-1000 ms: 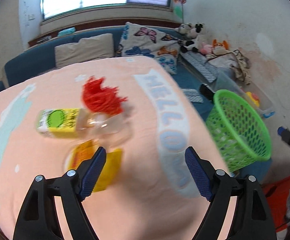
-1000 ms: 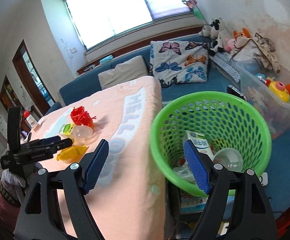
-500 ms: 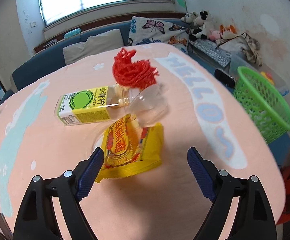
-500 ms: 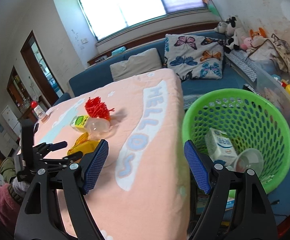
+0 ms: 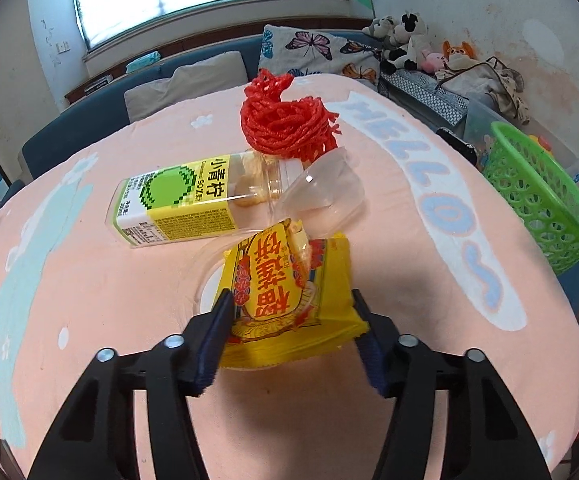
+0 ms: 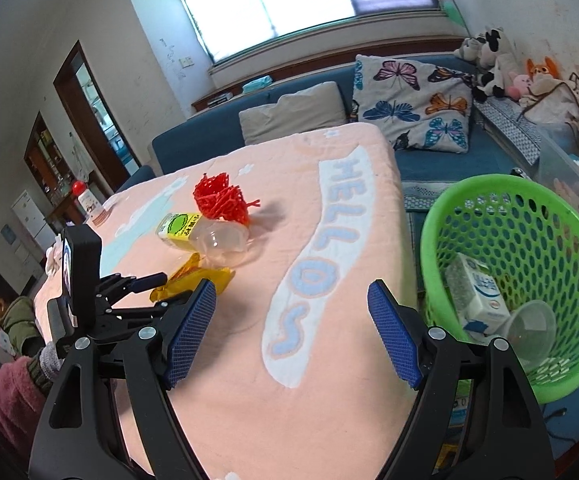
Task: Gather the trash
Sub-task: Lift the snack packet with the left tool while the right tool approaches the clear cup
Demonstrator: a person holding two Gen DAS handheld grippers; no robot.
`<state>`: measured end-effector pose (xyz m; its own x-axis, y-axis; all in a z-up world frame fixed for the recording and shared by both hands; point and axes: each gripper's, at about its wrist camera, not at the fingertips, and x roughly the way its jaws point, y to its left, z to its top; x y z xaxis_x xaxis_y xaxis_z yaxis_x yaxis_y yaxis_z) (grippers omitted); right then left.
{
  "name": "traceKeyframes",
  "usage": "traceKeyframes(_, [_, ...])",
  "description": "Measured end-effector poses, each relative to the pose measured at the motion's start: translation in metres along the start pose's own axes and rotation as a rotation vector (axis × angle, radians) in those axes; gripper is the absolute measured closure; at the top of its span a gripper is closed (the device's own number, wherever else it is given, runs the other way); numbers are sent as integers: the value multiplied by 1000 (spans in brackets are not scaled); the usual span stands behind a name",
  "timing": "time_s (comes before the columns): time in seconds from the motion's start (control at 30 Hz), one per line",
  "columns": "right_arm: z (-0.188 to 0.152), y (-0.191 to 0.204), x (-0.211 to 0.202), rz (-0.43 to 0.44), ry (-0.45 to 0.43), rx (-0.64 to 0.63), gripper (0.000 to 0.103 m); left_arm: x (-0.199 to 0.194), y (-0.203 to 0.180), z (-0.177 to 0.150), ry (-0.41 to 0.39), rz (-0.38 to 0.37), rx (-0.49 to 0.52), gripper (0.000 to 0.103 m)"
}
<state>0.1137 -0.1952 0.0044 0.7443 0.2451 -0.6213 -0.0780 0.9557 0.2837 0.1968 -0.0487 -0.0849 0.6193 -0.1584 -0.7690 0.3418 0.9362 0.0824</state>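
A yellow snack packet [image 5: 289,296] lies on the pink table cloth [image 5: 89,300]. My left gripper [image 5: 291,332] straddles its near end, jaws partly closed with both pads at its sides. Behind it lie a clear plastic cup [image 5: 321,196], a lime drink bottle [image 5: 177,200] and a red mesh net [image 5: 285,120]. The green basket [image 6: 521,264] stands off the table's right edge and holds a milk carton [image 6: 473,292] and a clear cup [image 6: 529,324]. My right gripper [image 6: 291,332] is open and empty above the cloth. The packet [image 6: 193,276] and left gripper [image 6: 137,292] also show there.
A blue sofa [image 6: 429,160] with a butterfly pillow [image 6: 413,100] and plush toys [image 6: 497,60] runs behind the table. A clear storage bin [image 6: 569,176] sits right of the basket. A child [image 6: 1,312] is at the far left.
My left gripper moved forward and down over the yellow packet and its jaws narrowed around it. My right gripper swung left, away from the basket, staying open.
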Motion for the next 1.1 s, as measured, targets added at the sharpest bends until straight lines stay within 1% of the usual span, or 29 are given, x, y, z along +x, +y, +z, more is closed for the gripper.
traceKeyframes(0.03, [0, 2, 2, 1, 3, -3, 25, -2, -1, 0, -8, -4, 10, 57])
traceKeyframes(0.07, [0, 3, 3, 3, 6, -5, 25, -4, -2, -1, -14, -6, 19, 58])
traceKeyframes(0.13, [0, 4, 5, 6, 10, -8, 25, -9, -3, -1, -28, -13, 30, 65])
traceKeyframes(0.2, [0, 5, 7, 8, 14, -11, 25, -14, -4, -2, -43, -24, 31, 68])
traceKeyframes(0.3, [1, 8, 10, 14, 19, -19, 25, -25, -3, -1, -69, -35, 27, 79])
traceKeyframes(0.37, [3, 11, 14, 18, 24, -25, 25, -30, -2, 0, -82, -39, 17, 81])
traceKeyframes(0.57, [7, 21, 32, 46, 47, -40, 25, -47, 11, -1, -112, -54, -20, 83])
traceKeyframes(0.73, [9, 33, 50, 67, 69, -56, 25, -65, 30, -3, -140, -76, -75, 84])
traceKeyframes(0.83, [11, 39, 62, 74, 81, -67, 25, -75, 43, -4, -156, -75, -107, 84])
traceKeyframes(1.1, [16, 64, 107, 89, 140, -135, 25, -96, 65, -8, -188, -74, -154, 84])
